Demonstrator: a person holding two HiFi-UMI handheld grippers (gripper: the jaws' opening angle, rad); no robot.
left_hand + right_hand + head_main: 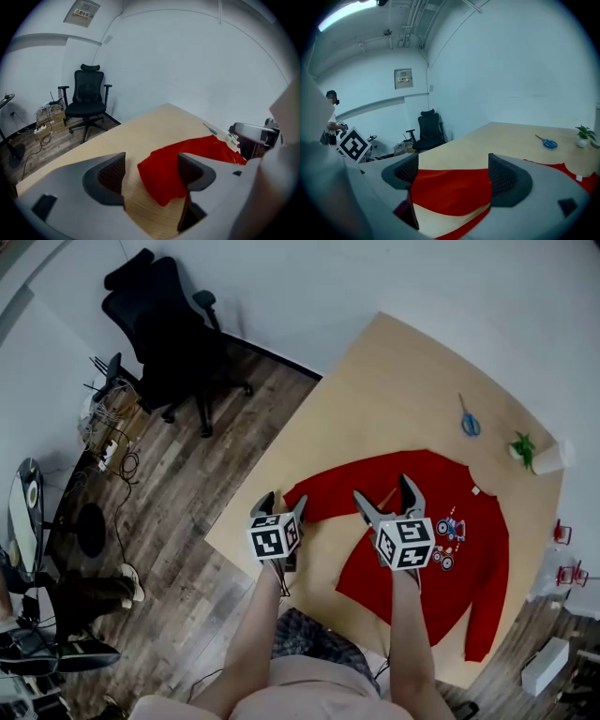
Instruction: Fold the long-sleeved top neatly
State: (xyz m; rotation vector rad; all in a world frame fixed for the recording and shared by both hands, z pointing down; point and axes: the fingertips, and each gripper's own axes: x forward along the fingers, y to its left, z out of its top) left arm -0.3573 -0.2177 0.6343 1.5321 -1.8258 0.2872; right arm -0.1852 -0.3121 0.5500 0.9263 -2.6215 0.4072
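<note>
Sleeves out, the red long-sleeved top (478, 559) lies flat on the light wooden table (394, 381), chest side up with a small printed picture (448, 532) showing near the collar. One sleeve (328, 486) stretches toward the table's left edge; the other runs down along the near right side.

The left gripper (283, 502) hangs over the cuff end of the outstretched sleeve. In the left gripper view its jaws stand apart (151, 161), with the cuff (161, 185) lying on the table between them — the pads do not press on the cloth. The right gripper (384, 489) sits further along, where that sleeve meets the body of the top. In the right gripper view its jaws are likewise wide apart (453, 164); red cloth shows between them, lying loose, and nothing is gripped.

Blue-handled scissors (469, 418) lie on bare wood well beyond the top, and a small green plant (523, 448) stands near the far right edge. A black office chair (164, 324) stands on the plank floor off to the left of the table.
</note>
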